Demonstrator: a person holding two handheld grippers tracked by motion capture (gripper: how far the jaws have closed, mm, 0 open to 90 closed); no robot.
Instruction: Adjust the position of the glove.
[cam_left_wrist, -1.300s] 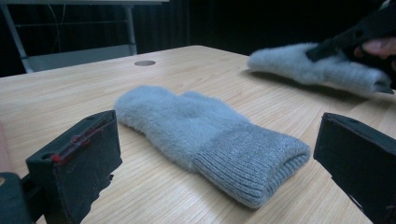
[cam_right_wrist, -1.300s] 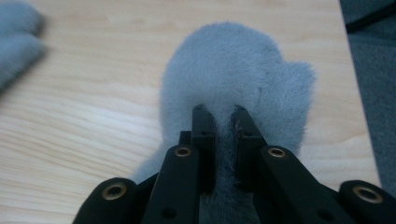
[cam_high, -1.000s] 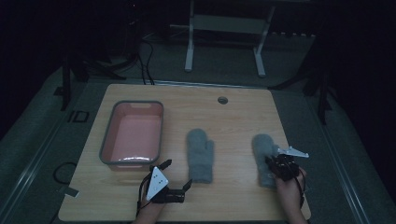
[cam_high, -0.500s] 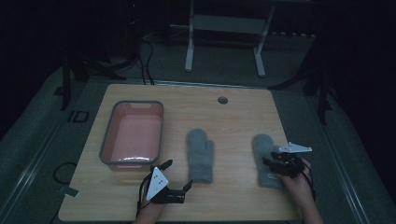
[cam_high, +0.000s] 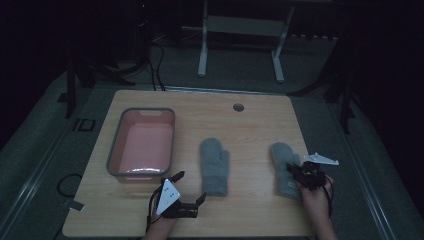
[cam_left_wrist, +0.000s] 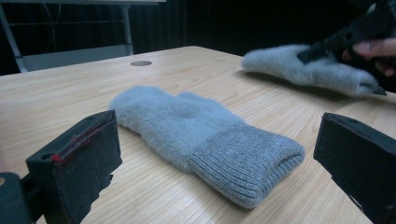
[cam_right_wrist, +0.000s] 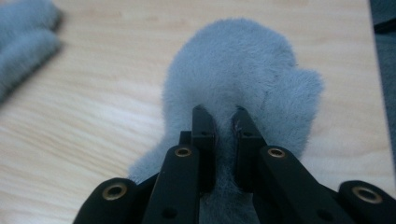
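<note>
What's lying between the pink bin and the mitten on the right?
The other grey mitten lies between the pink bin and right mitten, seen in the high view.

From above you get a dim, underexposed picture: the wooden table (cam_high: 250, 125) is the one lit patch, and the floor and background around it sink into near black with soft, grainy detail. Your left gripper view is brighter and evenly lit, sharp on the near grey mitten (cam_left_wrist: 205, 135), with a soft shadow under the far mitten (cam_left_wrist: 303, 70). Your right gripper view is blurred along its edges, and the black jaws close to the lens look soft.
</note>
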